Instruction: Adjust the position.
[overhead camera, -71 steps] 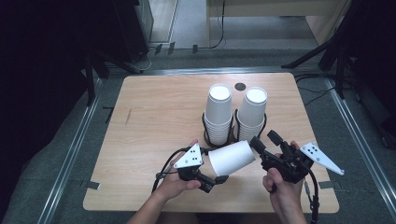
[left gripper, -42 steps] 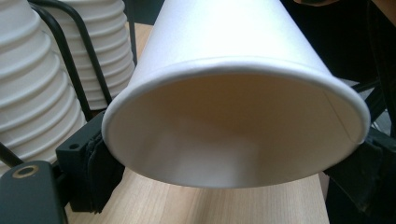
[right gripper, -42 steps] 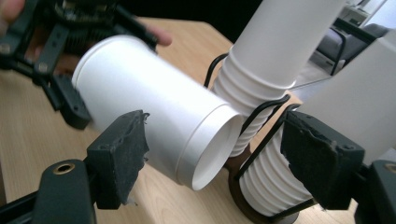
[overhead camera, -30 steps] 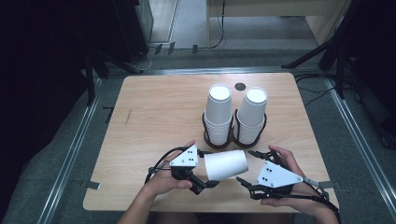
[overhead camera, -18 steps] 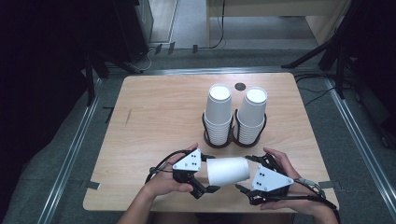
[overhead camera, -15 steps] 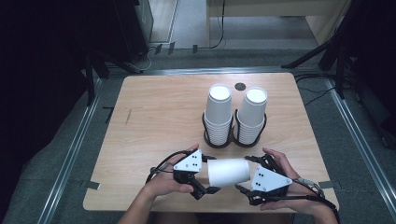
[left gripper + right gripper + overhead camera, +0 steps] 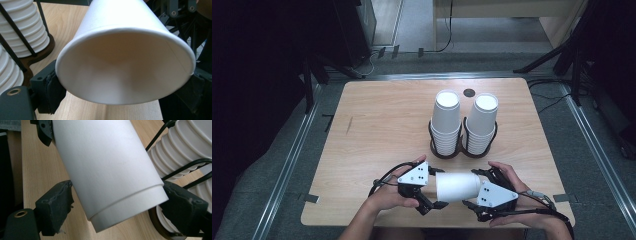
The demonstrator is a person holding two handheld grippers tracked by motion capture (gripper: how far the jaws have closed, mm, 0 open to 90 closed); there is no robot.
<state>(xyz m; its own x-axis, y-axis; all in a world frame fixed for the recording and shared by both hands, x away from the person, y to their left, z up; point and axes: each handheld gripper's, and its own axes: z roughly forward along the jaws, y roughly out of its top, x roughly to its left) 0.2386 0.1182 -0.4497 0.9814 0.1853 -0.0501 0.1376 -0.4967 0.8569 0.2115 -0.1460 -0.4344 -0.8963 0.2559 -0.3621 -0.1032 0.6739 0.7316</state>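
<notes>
Bare tabletop (image 7: pixel 377 125) is seen left of the work, the near edge just below the hands. Two cup stacks (image 7: pixel 446 122) are racked close behind. A cup (image 7: pixel 457 186) is held sideways, its rim pinched by the left gripper (image 7: pixel 428 192); the right gripper (image 7: pixel 476 194), its jaws just opened further, is set around the base, right pad touching.

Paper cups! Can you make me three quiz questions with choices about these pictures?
1. Where do the cup stacks stand? A on the floor; B in black holders on the table; C in a box.
2. What colour are the cups? A red; B blue; C white.
3. How is the cup in the left gripper? A lying sideways; B upright; C crushed flat.
Answers: B, wire rings go around both stacks; C, all look white; A, its open mouth faces the left gripper's camera.
</notes>
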